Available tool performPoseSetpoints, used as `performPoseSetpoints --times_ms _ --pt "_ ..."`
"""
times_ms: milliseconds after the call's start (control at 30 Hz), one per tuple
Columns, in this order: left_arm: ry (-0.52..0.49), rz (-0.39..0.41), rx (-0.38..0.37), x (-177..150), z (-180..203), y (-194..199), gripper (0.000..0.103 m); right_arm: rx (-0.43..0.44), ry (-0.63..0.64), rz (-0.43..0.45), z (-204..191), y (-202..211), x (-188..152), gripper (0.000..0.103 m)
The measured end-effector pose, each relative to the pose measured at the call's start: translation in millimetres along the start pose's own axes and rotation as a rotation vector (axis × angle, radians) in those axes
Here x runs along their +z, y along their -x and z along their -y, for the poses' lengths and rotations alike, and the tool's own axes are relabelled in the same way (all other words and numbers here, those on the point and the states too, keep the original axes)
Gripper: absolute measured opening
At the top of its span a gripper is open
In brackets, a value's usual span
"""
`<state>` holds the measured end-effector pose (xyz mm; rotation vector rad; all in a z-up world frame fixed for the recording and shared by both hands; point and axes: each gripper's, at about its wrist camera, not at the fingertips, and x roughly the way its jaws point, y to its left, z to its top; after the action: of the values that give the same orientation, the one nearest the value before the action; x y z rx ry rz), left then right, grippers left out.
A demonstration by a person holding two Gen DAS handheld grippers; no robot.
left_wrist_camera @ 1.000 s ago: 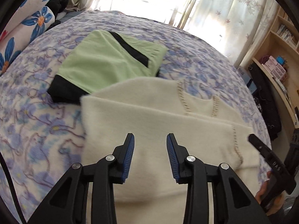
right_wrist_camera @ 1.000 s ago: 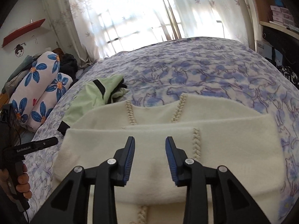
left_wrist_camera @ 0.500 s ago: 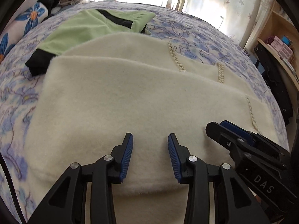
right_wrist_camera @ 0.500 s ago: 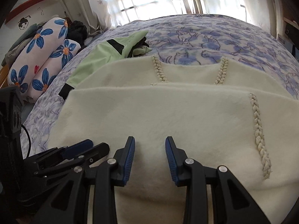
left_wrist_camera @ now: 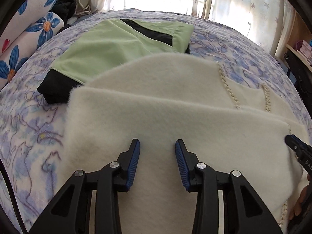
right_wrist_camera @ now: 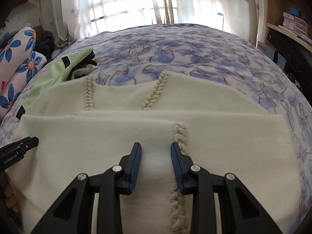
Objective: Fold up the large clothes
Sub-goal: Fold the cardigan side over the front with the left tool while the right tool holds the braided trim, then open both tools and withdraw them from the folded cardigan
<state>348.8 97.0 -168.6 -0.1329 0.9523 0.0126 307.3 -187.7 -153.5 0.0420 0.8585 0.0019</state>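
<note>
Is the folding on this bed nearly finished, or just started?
Partway. The light green garment with black trim already lies folded. The fluffy cream sweater with braided seams has one fold laid across it; the left gripper and right gripper sit open above it. Further folds probably remain.

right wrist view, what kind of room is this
Most likely a bedroom: a bed with a blue floral cover, flower-print pillows at its side, and a curtained window behind it.

"genrobot.ai" on the left gripper (right_wrist_camera: 18, 152) (white print), "das" on the right gripper (left_wrist_camera: 300, 154), cut off
</note>
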Motion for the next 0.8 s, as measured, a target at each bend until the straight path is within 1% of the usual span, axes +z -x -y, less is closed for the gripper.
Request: performPoseSetpoints --times_ms 67,200,333,433,500,567,600,767,800 --pt "0.000 0.009 0.007 3 -1 -3 0.038 -0.003 0.019 0.002 1 1 -1 0.027" --pt "-0.010 0.030 0.026 2 0 -6 0.038 -0.049 0.053 0.018 -7 1 -3 0.027" --pt "-0.011 0.042 0.030 -1 0 -5 0.038 -0.042 0.035 0.019 -6 -1 -3 0.027" --pt "-0.010 0.033 0.035 0 1 -1 0.038 -0.034 0.034 0.008 -5 1 -2 0.027" --pt "-0.018 0.027 0.062 -1 5 6 0.039 -0.026 0.022 -0.003 -4 5 -2 0.027" --pt "-0.018 0.024 0.094 -4 6 15 0.047 -0.027 0.010 -0.011 -4 14 -2 0.027" --pt "-0.011 0.033 0.095 -6 5 22 0.050 -0.036 0.007 -0.013 -4 19 -3 0.027" --pt "-0.005 0.078 0.105 -12 1 63 0.052 -0.037 0.003 -0.004 1 49 -9 0.027" --pt "-0.007 0.081 0.111 -13 1 70 0.056 -0.040 0.001 0.002 2 57 -10 0.027"
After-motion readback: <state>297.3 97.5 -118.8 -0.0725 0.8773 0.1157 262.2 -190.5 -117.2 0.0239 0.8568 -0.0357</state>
